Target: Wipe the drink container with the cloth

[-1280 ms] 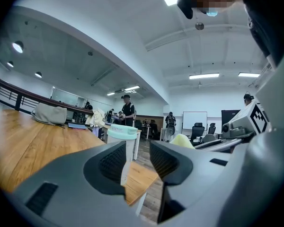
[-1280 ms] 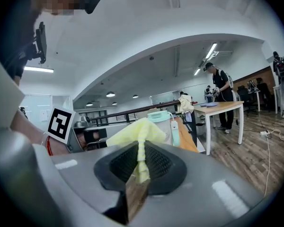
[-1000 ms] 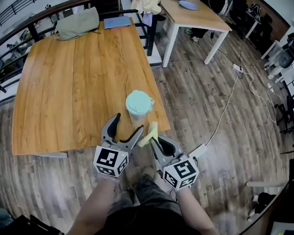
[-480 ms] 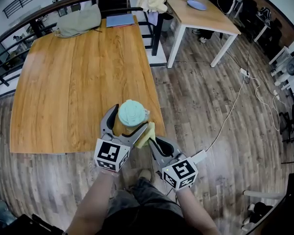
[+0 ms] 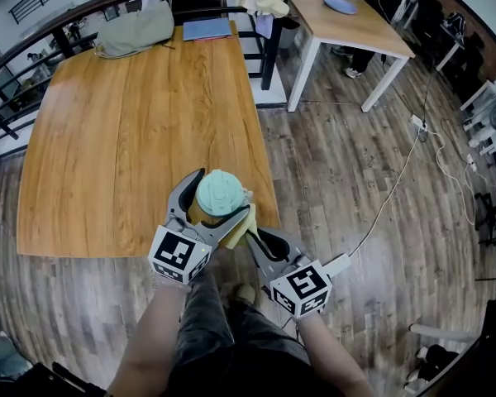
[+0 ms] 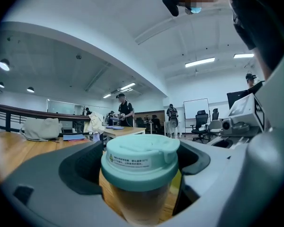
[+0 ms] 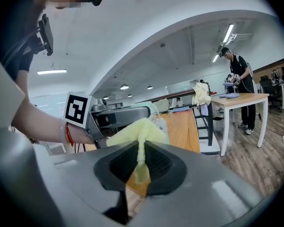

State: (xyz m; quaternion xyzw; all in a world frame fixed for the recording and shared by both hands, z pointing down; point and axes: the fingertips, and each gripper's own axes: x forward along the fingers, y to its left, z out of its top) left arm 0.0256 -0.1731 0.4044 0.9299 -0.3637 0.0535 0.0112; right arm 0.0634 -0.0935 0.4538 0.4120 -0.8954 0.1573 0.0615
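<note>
Drink container [image 5: 219, 195] stood upright on the wooden surface [image 5: 132, 122], at that surface's near edge and close to its right corner. It had a mint-green lid with a small white label on the rim, and a clear-walled body below.

The left claw [image 5: 224, 192] reached in from the person's side with its two jaws flanking the container, one on each side of the lid. Its jaws had just been opening and stood wide apart. The container was between them, but a gap showed at least on the right side, so no pad could be seen pressing on it.

The right claw [image 7: 139, 163] sat just to the right of the container and a little nearer the person. Its jaws were closed tight on the yellow cloth [image 5: 241, 225], a thin fold of it pinched between the pads and the rest bunched up beyond the tips. That bunch lay right beside the container's lower right side, next to the left claw's right jaw. Whether it actually touched the container could not be told.

Well beyond the container, at the far end of the surface, lay a grey bag [image 5: 132, 30] with a blue folder [image 5: 207, 28] to its right. Farther off to the right of the container stood a second table [image 5: 372, 35]
</note>
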